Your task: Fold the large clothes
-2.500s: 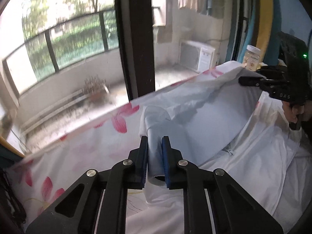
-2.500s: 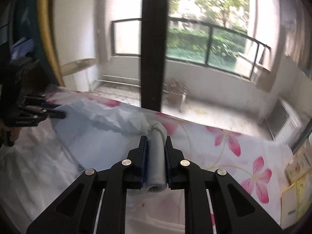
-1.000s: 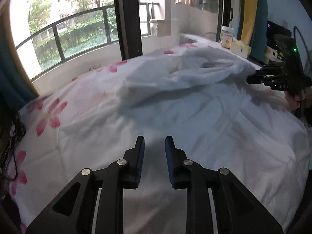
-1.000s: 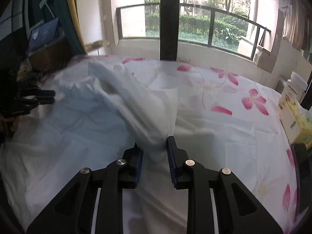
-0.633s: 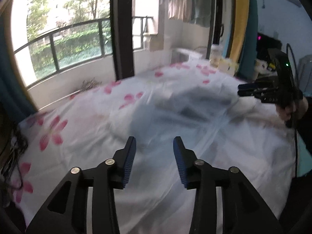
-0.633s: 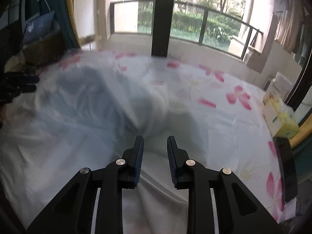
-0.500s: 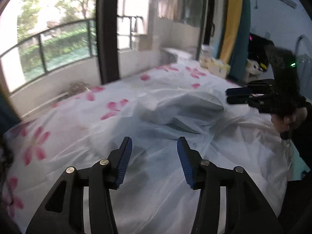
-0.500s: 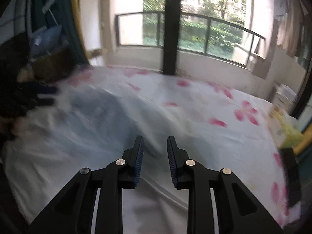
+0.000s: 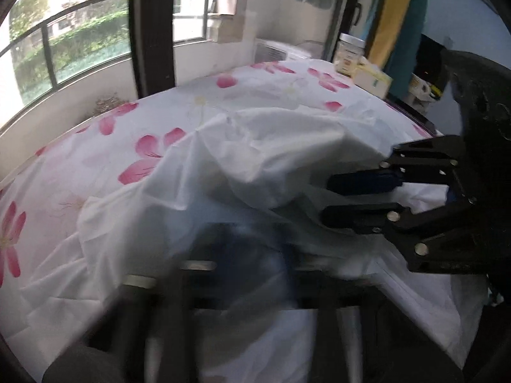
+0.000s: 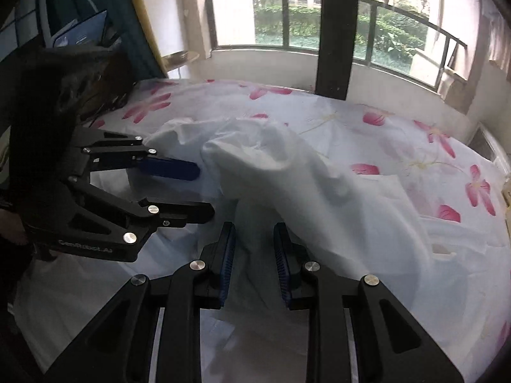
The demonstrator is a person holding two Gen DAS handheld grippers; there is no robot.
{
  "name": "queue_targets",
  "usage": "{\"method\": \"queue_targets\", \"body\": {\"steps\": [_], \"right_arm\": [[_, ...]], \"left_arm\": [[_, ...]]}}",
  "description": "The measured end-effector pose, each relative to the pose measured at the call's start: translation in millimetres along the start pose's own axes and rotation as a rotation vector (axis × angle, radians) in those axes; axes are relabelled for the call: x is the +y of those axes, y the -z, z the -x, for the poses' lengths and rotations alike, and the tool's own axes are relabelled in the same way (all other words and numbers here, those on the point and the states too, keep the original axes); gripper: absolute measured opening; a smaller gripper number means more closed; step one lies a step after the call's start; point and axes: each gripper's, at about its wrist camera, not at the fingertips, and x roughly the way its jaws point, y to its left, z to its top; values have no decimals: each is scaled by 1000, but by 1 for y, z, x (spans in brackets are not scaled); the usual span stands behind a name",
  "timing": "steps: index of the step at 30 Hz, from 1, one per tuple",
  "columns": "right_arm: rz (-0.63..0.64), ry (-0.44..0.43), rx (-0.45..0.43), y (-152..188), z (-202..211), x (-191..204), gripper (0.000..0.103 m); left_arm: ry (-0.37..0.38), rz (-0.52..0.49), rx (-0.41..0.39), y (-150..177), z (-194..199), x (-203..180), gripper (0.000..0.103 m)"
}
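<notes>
A bedroom in a home: a bed (image 10: pixel 399 146) spread with a white sheet printed with pink flowers fills the room, set beside a tall window (image 10: pixel 287 9) onto a railed balcony (image 10: pixel 399 25) with greenery beyond. A jar (image 9: pixel 349 54) stands by the bed.

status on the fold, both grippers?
Left gripper open, right gripper open, neither holding. White garment bunched on floral bedsheet, unfolded. Nothing blocking.

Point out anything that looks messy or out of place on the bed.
The white garment lies bunched in a crumpled hump mid-bed on the floral sheet, not flat. Both the left gripper and right gripper are open.
</notes>
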Motion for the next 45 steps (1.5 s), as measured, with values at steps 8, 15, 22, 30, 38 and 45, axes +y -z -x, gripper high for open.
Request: {"method": "queue_targets", "body": {"steps": [8, 15, 22, 30, 38, 45], "right_arm": [[33, -9, -51, 15, 21, 6, 2], [79, 21, -71, 40, 44, 14, 2], [70, 33, -40, 68, 50, 21, 2], [112, -16, -16, 75, 56, 40, 3], [164, 7, 7, 71, 68, 34, 3], [99, 153, -8, 43, 64, -9, 4]], "left_arm": [[9, -45, -61, 16, 36, -22, 0], [26, -37, -63, 39, 62, -36, 0], [-11, 4, -94, 42, 71, -38, 6], [-33, 16, -9, 28, 30, -44, 62], [7, -36, 7, 49, 24, -54, 3], [47, 23, 29, 60, 46, -50, 3]]}}
